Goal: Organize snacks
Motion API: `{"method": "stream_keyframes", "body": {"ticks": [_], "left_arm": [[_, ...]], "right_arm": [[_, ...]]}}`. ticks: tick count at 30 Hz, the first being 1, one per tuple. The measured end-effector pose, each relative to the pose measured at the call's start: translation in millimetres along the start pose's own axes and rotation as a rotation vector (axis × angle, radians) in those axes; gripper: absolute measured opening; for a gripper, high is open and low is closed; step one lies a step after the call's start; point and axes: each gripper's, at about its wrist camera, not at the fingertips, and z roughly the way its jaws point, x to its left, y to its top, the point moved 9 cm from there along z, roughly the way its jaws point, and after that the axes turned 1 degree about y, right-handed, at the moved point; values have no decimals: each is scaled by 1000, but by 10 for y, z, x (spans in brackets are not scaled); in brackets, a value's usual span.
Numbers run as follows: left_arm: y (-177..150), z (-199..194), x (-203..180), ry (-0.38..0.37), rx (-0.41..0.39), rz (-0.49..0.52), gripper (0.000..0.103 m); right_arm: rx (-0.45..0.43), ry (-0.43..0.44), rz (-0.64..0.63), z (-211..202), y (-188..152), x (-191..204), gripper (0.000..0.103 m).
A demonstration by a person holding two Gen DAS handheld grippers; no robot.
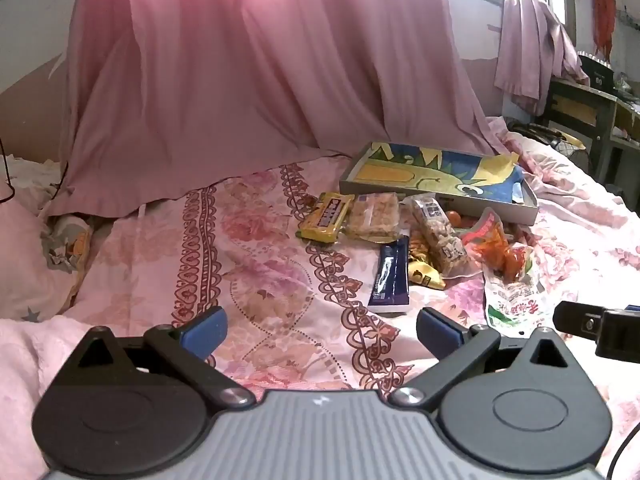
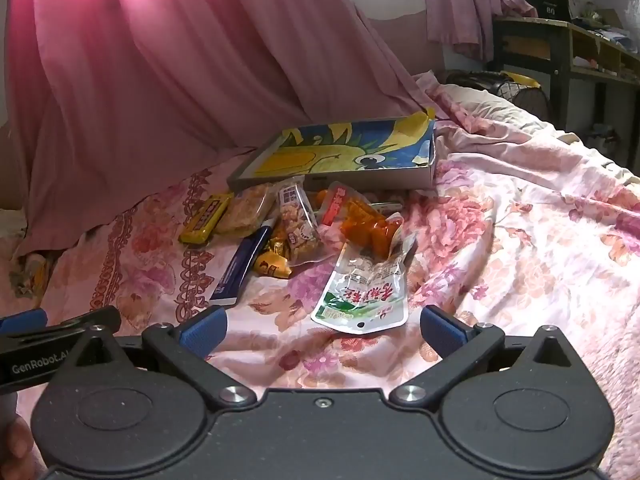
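**Snacks loose on bedspread, box unfilled, both claws idle**

Left wrist view: left gripper (image 1: 322,334) spread wide, nothing between the blue pads, hovering above the floral bedspread (image 1: 260,280). Snack pile lies ahead and right: yellow bar (image 1: 326,217), clear cracker pack (image 1: 374,216), navy sachet (image 1: 390,278), nut pack (image 1: 438,236), orange-red pouch (image 1: 494,242). All sit just in front of the shallow cartoon-printed box (image 1: 440,174), which looks empty; likely the intended container.

Right wrist view: right gripper (image 2: 322,332) also wide apart, holding nothing. The white-green pouch (image 2: 362,294) lies nearest, just ahead of the fingertips, separate from the pile's core. Judgement: it is the easiest first pick, since flat foil on soft bedding needs an edge pinch. Sorting not yet begun.
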Motion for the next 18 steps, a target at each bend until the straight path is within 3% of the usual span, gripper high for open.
{"method": "stream_keyframes", "body": {"ticks": [18], "left_arm": [[-2, 0, 0, -1, 2, 0, 103]], "right_arm": [[11, 4, 9, 33, 15, -9, 102]]}}
